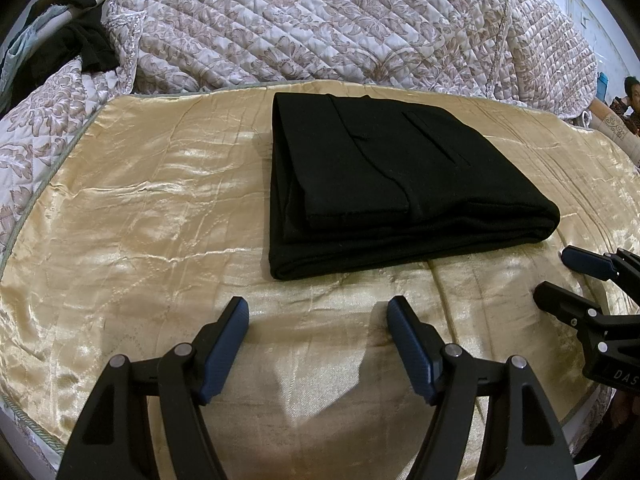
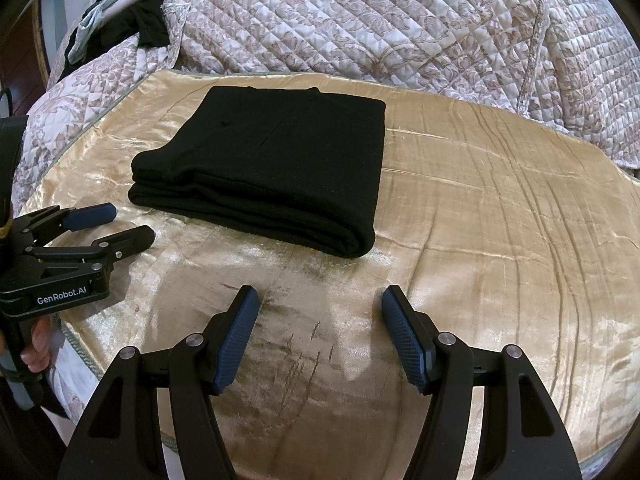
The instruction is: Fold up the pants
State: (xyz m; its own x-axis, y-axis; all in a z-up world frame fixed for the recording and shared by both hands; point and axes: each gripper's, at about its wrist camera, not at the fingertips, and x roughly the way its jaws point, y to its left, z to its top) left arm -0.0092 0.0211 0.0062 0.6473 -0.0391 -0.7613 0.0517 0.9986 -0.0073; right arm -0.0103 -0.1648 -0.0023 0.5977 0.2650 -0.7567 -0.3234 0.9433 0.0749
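Squarely ahead of my left gripper [image 1: 318, 312], the black pants [image 1: 400, 184] lie folded into a thick rectangle on the gold satin cover [image 1: 140, 220], their layered edges facing me. My left gripper's blue-padded fingers [image 1: 224, 348] stand wide apart over bare satin, holding nothing and clear of the cloth. At the right edge of this left wrist view my right gripper [image 1: 554, 276] shows side-on, its fingers parted, near the pants' front right corner but not touching it. Behind the gold cover a quilted floral bedspread [image 1: 320, 20] rises in folds; dark clothing [image 1: 80, 48] is heaped at the upper left. A seated person [image 1: 631, 98] is partly visible at the far right edge.

From the right wrist view, the pants [image 2: 276, 168] sit to the left of centre on the satin cover [image 2: 500, 220], a rounded fold at the near right corner. My right gripper [image 2: 318, 300] hangs with jaws spread over the satin, empty, a little short of the bundle. My left gripper [image 2: 134, 222] comes in from the left edge, fingers apart, just beside the pants' near left corner, apart from it. My left hand [image 2: 38, 340] grips its handle below. The bedspread [image 2: 400, 20] fills the background, with the dark clothing [image 2: 148, 28] at the upper left.
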